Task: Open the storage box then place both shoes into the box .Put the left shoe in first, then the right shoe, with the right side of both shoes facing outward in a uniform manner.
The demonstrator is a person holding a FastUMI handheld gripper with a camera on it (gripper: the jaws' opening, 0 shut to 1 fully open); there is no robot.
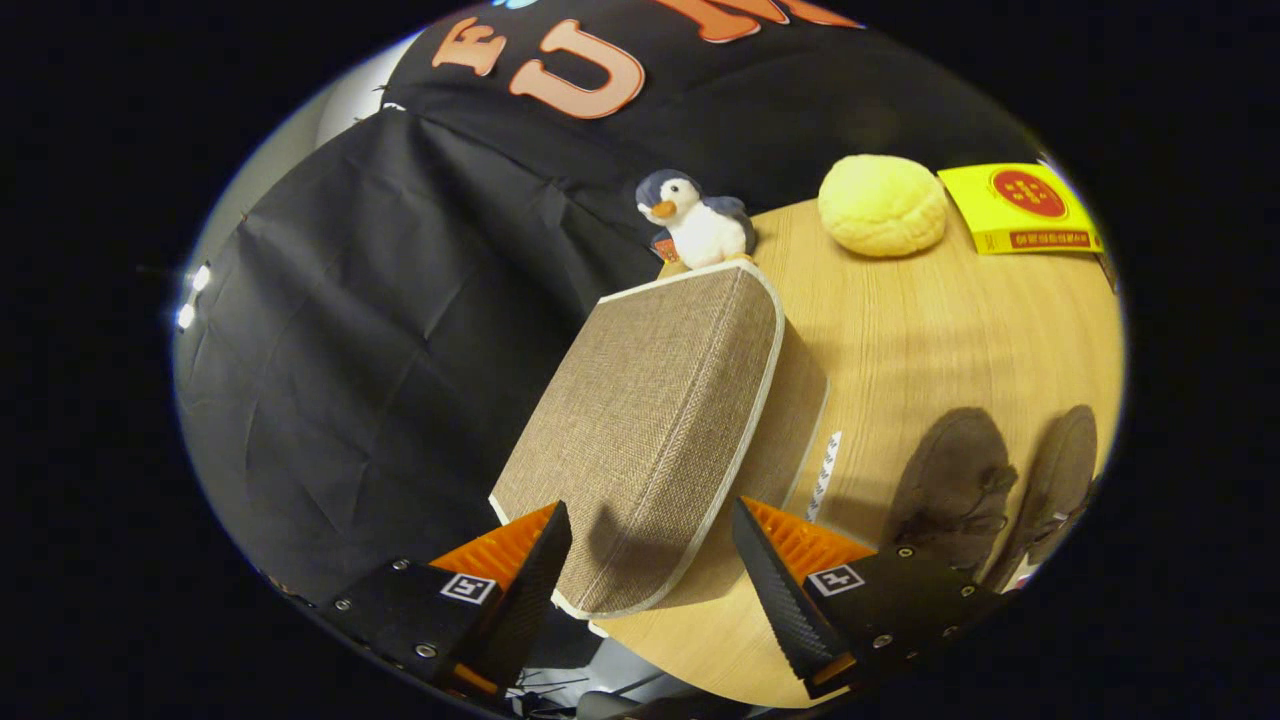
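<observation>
A brown fabric storage box (pixel 660 430) with pale trim stands on the wooden table (pixel 930 340), its lid down. My gripper (pixel 650 545) is open, its two fingers straddling the near corner of the lid without pressing on it. Two dark brown shoes (pixel 960 490) lie side by side on the table to the right of the box, beyond the right finger; the outer shoe (pixel 1060 480) is partly cut off.
A plush penguin (pixel 695 220) sits just behind the box. A yellow round cushion (pixel 883 205) and a yellow flat carton (pixel 1020 208) lie at the table's far side. A white strip (pixel 825 475) lies beside the box. Black cloth hangs to the left.
</observation>
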